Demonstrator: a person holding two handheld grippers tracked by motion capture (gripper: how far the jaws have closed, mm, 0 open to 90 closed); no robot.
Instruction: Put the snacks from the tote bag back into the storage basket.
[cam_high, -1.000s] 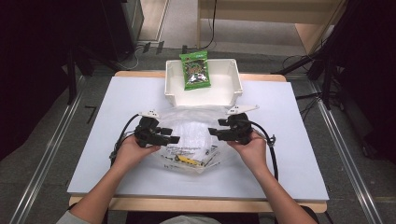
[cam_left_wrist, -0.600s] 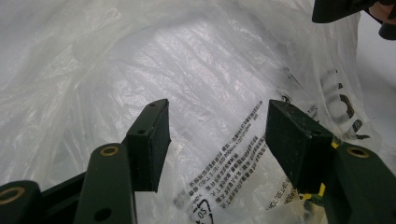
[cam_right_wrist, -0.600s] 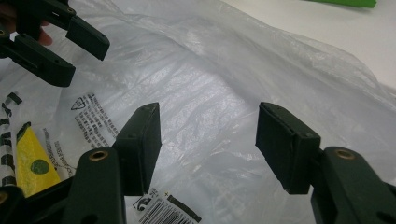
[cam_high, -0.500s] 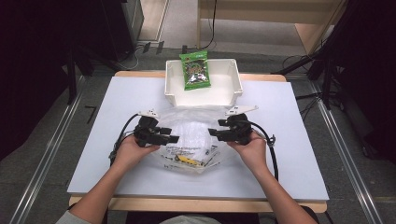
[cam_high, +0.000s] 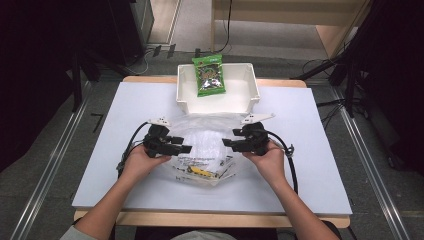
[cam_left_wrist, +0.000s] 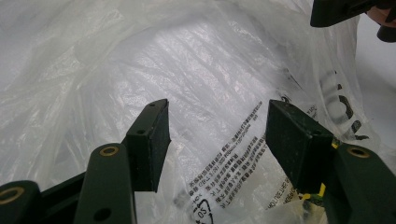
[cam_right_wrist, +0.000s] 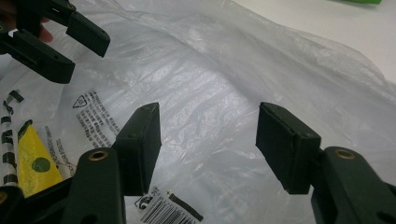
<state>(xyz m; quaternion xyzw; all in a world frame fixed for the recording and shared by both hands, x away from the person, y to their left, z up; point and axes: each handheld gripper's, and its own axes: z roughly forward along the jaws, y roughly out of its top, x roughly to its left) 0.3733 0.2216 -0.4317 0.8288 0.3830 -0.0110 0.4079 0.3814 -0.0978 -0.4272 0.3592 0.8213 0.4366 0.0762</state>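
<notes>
Clear plastic bag (cam_high: 204, 152) lies crumpled mid-table just below the white bin (cam_high: 218, 97), between my left gripper (cam_high: 181, 148) and right gripper (cam_high: 231, 144), both with jaws spread apart over it, gripping nothing.

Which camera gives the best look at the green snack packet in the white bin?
The high view: the green snack packet lies whole, leaning on the white bin's far rim. The right gripper view catches a green sliver at its top edge; the left gripper view looks at the plastic bag.
</notes>
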